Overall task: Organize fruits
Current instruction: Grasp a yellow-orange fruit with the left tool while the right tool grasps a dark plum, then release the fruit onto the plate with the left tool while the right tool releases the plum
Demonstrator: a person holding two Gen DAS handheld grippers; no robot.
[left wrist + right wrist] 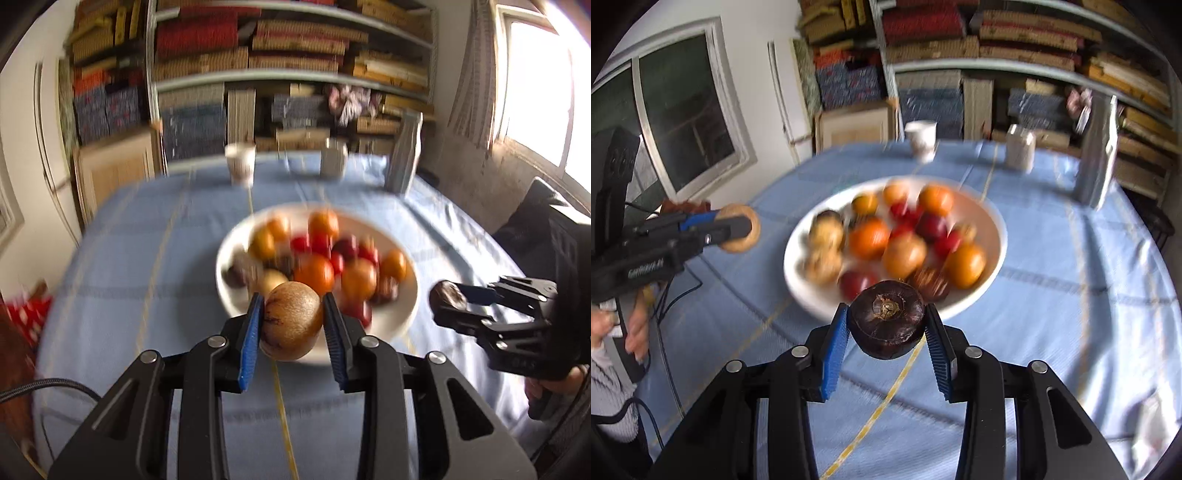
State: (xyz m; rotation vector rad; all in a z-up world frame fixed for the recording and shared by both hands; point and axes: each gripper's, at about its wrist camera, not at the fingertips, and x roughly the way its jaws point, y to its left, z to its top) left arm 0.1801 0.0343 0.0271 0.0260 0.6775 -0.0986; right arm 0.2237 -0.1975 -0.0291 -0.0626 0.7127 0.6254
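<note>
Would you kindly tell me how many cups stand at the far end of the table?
2: a white cup far left, a second cup to its right.

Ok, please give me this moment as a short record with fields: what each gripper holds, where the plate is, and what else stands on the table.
left gripper: shut on tan round fruit
right gripper: shut on dark brown fruit
white plate: on blue tablecloth, filled with orange, red and brownish fruits
behind plate: white cup, pale jar, silver pouch
image: blurred
</note>
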